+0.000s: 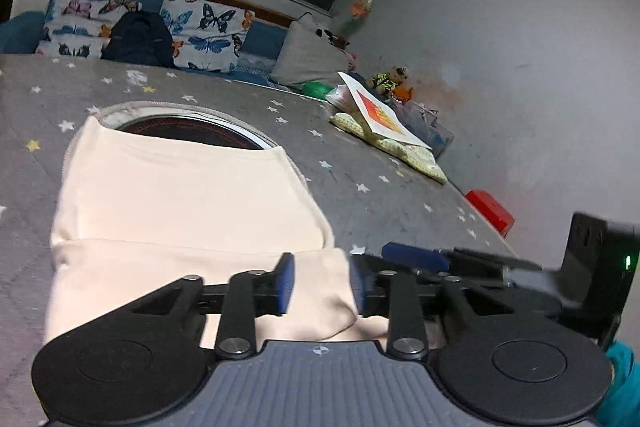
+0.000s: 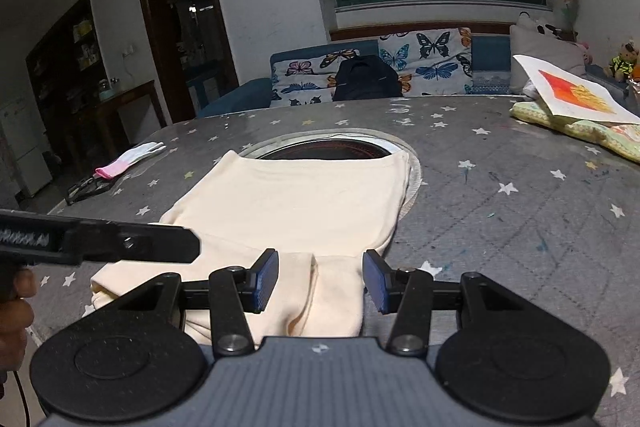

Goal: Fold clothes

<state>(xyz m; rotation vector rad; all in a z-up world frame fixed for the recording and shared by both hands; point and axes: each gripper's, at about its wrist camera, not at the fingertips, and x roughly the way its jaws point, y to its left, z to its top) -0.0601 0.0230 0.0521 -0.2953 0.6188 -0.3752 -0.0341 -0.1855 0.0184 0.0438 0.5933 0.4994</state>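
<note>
The cream garment (image 2: 288, 203) lies folded on the star-print table (image 2: 520, 211), its far edge hiding part of a round black hob (image 2: 328, 149). Both the left gripper (image 1: 322, 285) and right gripper (image 2: 320, 281) stand open over its near edge, gripping nothing. Lettering on the left gripper's side is too blurred to read.

Garment (image 2: 304, 203) on table (image 2: 520, 219), partly over its round opening (image 2: 332, 149), sofa (image 2: 400, 71) behind table

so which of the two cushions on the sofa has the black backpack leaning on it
The butterfly cushion on the left; the backpack covers its right edge, the other shows above it.
</note>
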